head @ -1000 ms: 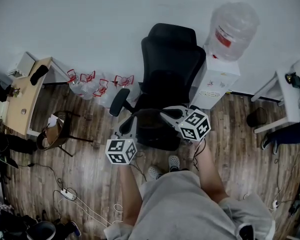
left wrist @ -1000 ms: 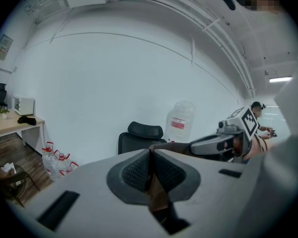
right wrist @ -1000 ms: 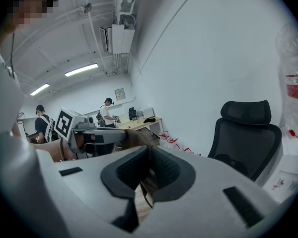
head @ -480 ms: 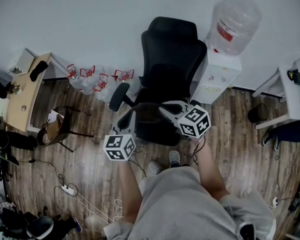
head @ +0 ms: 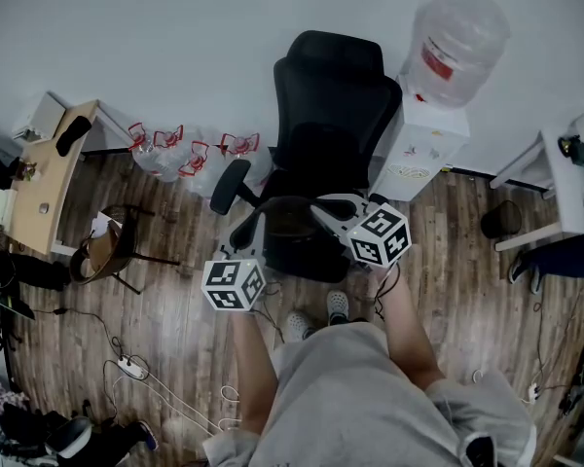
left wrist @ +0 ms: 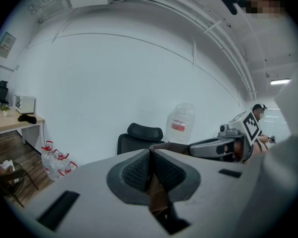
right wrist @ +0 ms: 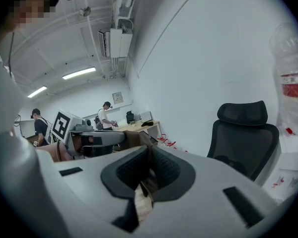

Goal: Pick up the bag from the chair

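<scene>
Nothing has visibly changed since the earlier frames: both grippers hold position before the black high-backed office chair (head: pixel 336 115). The left gripper (left wrist: pixel 151 171) and right gripper (right wrist: pixel 148 168) are almost fully closed, each pinching an edge of the thin brown bag (head: pixel 290 224). The bag spans between them over the seat.

Dim, cool, even light with a grey cast; shadows are soft. Two ceiling strip lamps (right wrist: pixel 79 73) glow high to the left of the right gripper (right wrist: pixel 148 150), without glare. Both gripper views bow hard and darken to black at the corners. Close to the lens, the left gripper (left wrist: pixel 150 152) and the right gripper blur.
</scene>
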Demonstrator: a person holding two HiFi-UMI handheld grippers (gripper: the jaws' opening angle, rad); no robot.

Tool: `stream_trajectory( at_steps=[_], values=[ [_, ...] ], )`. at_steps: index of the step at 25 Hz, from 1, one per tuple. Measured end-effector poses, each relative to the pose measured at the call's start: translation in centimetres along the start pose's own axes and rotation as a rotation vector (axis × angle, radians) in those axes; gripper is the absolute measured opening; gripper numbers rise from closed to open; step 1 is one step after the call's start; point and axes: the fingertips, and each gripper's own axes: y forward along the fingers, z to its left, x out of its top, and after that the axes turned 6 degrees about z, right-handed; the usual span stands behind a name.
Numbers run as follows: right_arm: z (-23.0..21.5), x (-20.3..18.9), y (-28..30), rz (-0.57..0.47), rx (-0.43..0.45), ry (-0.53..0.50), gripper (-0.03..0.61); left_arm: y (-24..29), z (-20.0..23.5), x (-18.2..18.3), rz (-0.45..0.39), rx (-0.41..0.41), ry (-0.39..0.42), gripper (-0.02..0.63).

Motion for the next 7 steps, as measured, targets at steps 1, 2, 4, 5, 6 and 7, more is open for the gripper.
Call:
stream_trajectory(
  at_steps=[1, 2, 4, 5, 6, 7],
  values=[
    [-0.02, 0.01, 0.02, 0.0, -0.001, 0.002, 0.032, 0.03, 0.0, 0.02, 0.001, 0.0, 0.001, 0.023],
    [0.0, 0.03, 0.02, 0.0, -0.003, 0.003, 0.032, 0.03, -0.01, 0.04, 0.002, -0.002, 0.001, 0.023],
    [0.04, 0.11, -0.03, 0.0, -0.006, 0.003, 0.032, -0.03, -0.08, 0.09, 0.004, -0.005, 0.001, 0.023],
    [0.06, 0.16, -0.06, 0.0, -0.008, 0.002, 0.032, -0.07, -0.12, 0.13, 0.004, -0.006, 0.0, 0.023],
    [0.08, 0.21, -0.08, 0.0, -0.009, 0.001, 0.032, -0.1, -0.16, 0.17, 0.004, -0.008, 0.0, 0.023],
    [0.1, 0.27, -0.1, 0.0, -0.009, 0.0, 0.032, -0.14, -0.2, 0.22, 0.003, -0.01, 0.0, 0.023]
  ],
)
